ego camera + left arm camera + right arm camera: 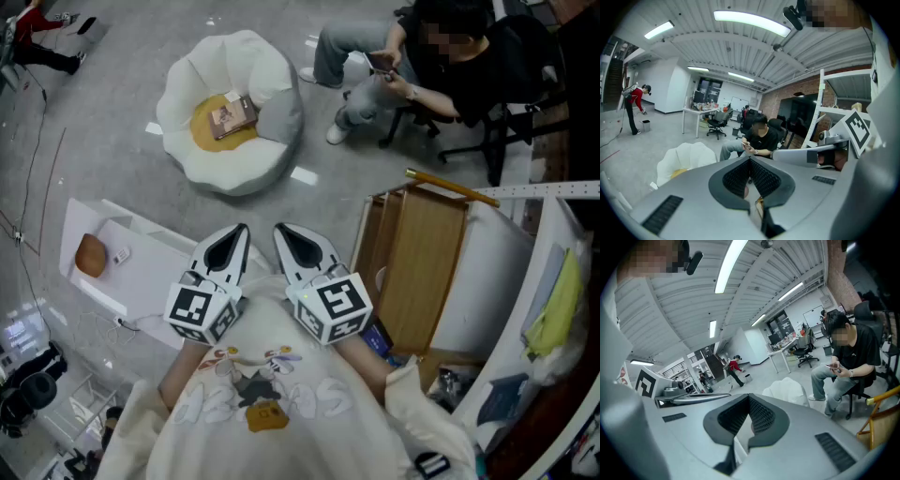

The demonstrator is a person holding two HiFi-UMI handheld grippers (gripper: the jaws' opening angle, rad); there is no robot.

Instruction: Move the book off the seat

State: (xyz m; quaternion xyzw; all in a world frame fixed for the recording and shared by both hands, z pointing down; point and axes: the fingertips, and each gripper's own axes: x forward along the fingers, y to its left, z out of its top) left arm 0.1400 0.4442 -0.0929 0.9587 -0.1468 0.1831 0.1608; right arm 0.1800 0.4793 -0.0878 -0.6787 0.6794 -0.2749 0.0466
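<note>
The book [232, 116] lies flat at the centre of the seat [272, 75], at 11 o'clock from the left gripper [238, 232] and right gripper [282, 231], both clenched on nothing. It looks light and stiff (cover probably slick), best pinched at a free edge.

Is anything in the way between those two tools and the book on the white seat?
Nothing visible. Only bare floor lies between the left tool, the right tool and the seat holding the book. The white box sits off to the left, the wooden cabinet to the right.

A small brownish book [232, 116] lies flat on the yellow centre of the white seat [270, 77].
</note>
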